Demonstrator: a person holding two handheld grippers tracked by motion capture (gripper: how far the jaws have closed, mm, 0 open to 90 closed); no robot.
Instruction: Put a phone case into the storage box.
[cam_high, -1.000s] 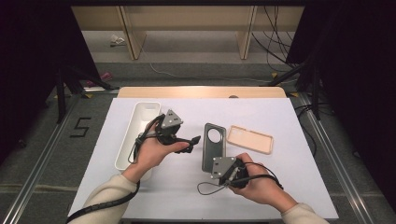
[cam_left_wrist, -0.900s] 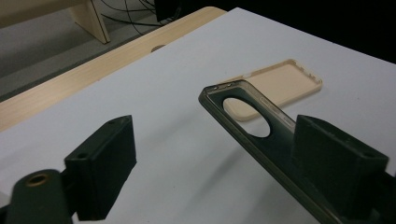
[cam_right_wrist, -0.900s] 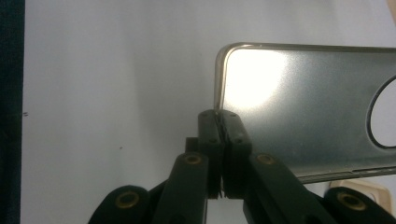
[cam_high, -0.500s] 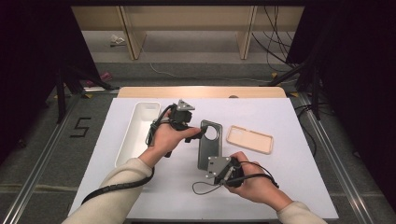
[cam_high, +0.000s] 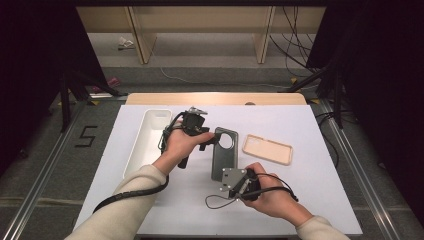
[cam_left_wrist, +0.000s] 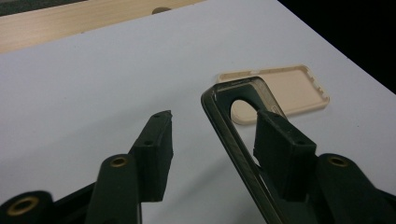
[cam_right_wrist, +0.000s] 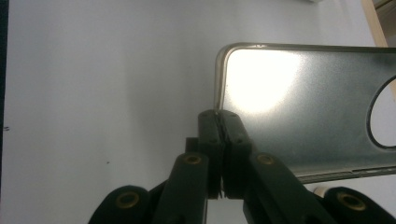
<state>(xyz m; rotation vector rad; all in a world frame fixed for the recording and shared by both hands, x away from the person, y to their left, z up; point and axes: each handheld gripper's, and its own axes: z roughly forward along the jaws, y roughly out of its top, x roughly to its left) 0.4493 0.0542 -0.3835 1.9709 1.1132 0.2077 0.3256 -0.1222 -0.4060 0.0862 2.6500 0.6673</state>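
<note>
You work on a white table (cam_high: 300, 200) over grey floor (cam_high: 45, 165), a white tray (cam_high: 145, 145) left and a beige phone case (cam_high: 267, 149) right. Your right gripper (cam_right_wrist: 219, 122) is clamped on the grey phone case (cam_high: 221, 157) corner; your left gripper (cam_left_wrist: 212, 140) gapes, straddling its upper edge.

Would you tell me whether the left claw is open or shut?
Open: the left claw has its jaws spread around the grey phone case's edge, not yet clamped.

On the bench (cam_high: 300, 200), a long tray (cam_high: 145, 145) lies at the left. Right of it, near the middle, lies a phone case (cam_high: 223, 157), lengthwise front to back. A second phone case (cam_high: 267, 149) lies further right, just apart from the first. The left tool (cam_high: 205, 142) sits at the middle case's far end, straddling its edge. The right tool (cam_high: 226, 181) sits at that case's near end.
</note>
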